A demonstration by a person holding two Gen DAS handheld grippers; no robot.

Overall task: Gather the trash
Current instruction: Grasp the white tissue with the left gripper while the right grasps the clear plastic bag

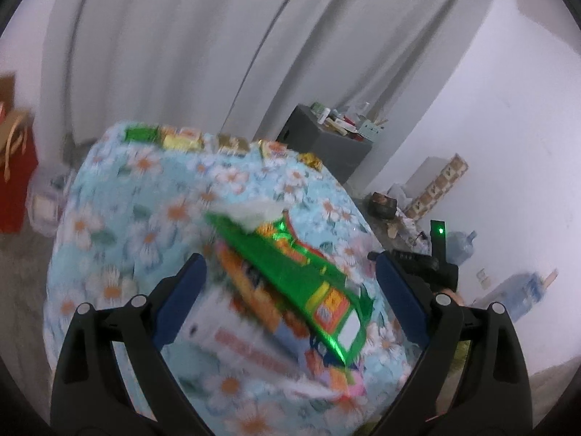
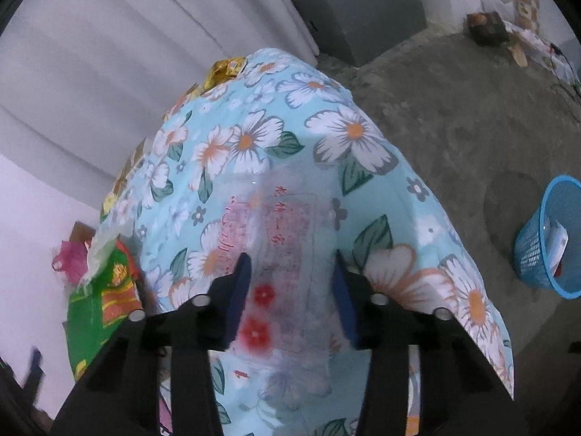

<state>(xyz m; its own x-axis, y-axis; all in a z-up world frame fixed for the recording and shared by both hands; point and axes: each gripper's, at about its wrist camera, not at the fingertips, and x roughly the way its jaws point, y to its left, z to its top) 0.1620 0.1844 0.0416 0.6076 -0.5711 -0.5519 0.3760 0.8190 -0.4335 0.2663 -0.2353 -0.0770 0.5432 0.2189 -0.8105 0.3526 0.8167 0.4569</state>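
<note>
Green foil catches our eye first: in the left wrist view a green snack wrapper [image 1: 301,283] lies tilted across the flowered cloth [image 1: 120,196] that covers the counter, with a crumpled white tissue [image 1: 250,214] touching its far end and an orange packet [image 1: 254,287] just under it. Our left hand-held gripper [image 1: 290,290] hangs over this pile with its blue pads spread wide, one on each side of the wrapper and neither touching it. A clear plastic bag [image 1: 232,341] with red print lies near the left pad [image 1: 181,305]. Small gold and green packets [image 1: 181,140] line the far edge of the counter.

Moving to the right wrist view, we see the same green wrapper [image 2: 98,312] at the left edge of the cloth. Our right hand-held gripper [image 2: 290,290] sits partly closed around the clear plastic bag [image 2: 279,254] printed in red, which lies flat on the cloth between the pads; we cannot tell whether the pads press on it. Farther right, on the grey floor [image 2: 435,127], stands a blue mesh basket [image 2: 544,239] holding some paper, well apart from the counter.
</note>
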